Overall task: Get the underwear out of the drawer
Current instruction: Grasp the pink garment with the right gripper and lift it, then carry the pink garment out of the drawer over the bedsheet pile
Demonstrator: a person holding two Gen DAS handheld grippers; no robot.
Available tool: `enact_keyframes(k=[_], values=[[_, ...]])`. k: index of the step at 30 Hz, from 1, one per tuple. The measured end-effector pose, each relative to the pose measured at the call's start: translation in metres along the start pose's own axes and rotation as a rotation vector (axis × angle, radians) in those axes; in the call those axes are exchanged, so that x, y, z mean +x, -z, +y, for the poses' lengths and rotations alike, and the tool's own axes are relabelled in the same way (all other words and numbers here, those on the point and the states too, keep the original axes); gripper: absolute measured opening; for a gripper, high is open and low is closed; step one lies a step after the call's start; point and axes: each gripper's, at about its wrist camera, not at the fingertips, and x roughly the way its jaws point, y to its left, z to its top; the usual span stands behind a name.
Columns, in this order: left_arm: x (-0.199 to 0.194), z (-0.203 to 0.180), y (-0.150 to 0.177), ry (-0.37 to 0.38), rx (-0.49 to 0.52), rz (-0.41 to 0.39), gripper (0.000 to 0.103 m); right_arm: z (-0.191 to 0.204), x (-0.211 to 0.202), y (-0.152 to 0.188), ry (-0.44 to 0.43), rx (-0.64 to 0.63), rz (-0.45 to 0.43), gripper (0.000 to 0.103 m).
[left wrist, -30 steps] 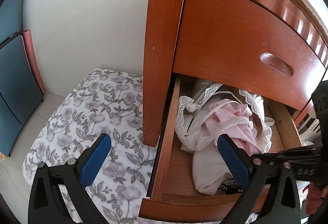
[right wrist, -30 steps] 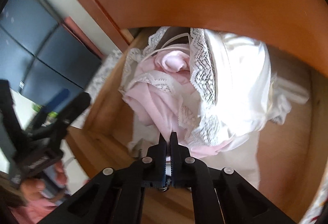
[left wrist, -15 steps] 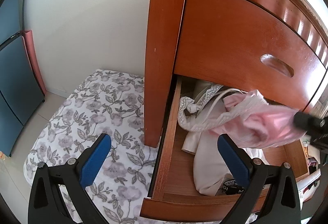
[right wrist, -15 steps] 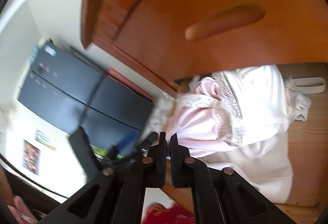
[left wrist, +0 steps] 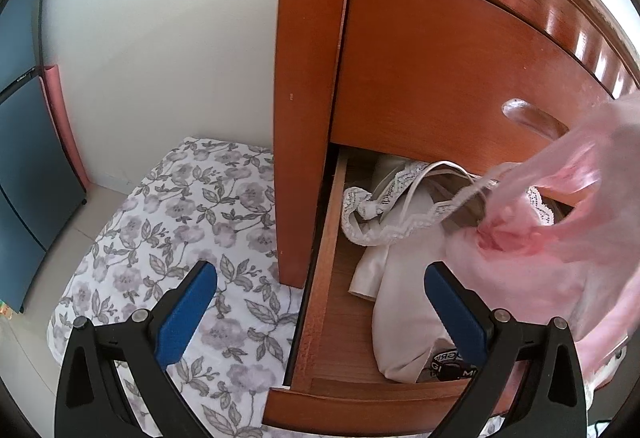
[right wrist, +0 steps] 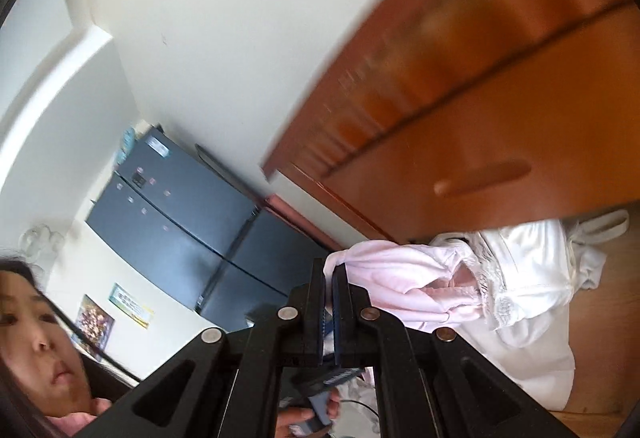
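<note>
The pink underwear (left wrist: 560, 238) hangs in the air at the right, above the open wooden drawer (left wrist: 320, 278), blurred and stretched toward the right edge. A white lace garment (left wrist: 400, 205) in the drawer stretches up toward it. In the right wrist view my right gripper (right wrist: 328, 278) is shut on an edge of the pink underwear (right wrist: 400, 286), which trails back to the white clothes (right wrist: 528, 278) in the drawer. My left gripper (left wrist: 320, 310) stands open before the drawer's left corner with nothing between its blue pads (left wrist: 188, 314).
Cream and white clothes (left wrist: 404, 310) lie in the drawer under the closed upper drawer front (left wrist: 440, 77). A floral bedcover (left wrist: 180, 238) lies left of the dresser. A dark fridge (right wrist: 200, 230) stands by the wall. A person (right wrist: 40, 338) is at the lower left.
My right gripper has risen and pulled back out of the drawer, lifting the pink underwear off the pile. The white lace piece is drawn up after it. The left gripper has stayed still.
</note>
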Motion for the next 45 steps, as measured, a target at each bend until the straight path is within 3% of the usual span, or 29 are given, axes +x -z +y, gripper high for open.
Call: enact_keyframes(k=[9, 16, 24, 29, 36, 45], values=[[-0.007, -0.019, -0.001, 0.035, 0.069, -0.03, 0.103, 0.035, -0.081, -0.011, 0.037, -0.055, -0.156, 0.003], [-0.011, -0.037, -0.003, 0.064, 0.123, -0.041, 0.103, 0.072, -0.145, -0.019, 0.161, -0.151, -0.279, 0.003], [-0.012, -0.059, -0.001, 0.076, 0.187, -0.039, 0.103, 0.087, -0.216, -0.018, 0.305, -0.186, -0.42, 0.003], [-0.013, -0.065, -0.001, 0.075, 0.199, -0.044, 0.103, 0.073, -0.255, -0.014, 0.418, -0.146, -0.492, 0.003], [-0.008, -0.07, 0.0, 0.066, 0.221, -0.032, 0.103, 0.032, -0.279, -0.004, 0.54, -0.027, -0.532, 0.003], [-0.007, -0.07, 0.0, 0.07, 0.224, -0.031, 0.103, -0.043, -0.271, 0.009, 0.718, 0.172, -0.461, 0.003]])
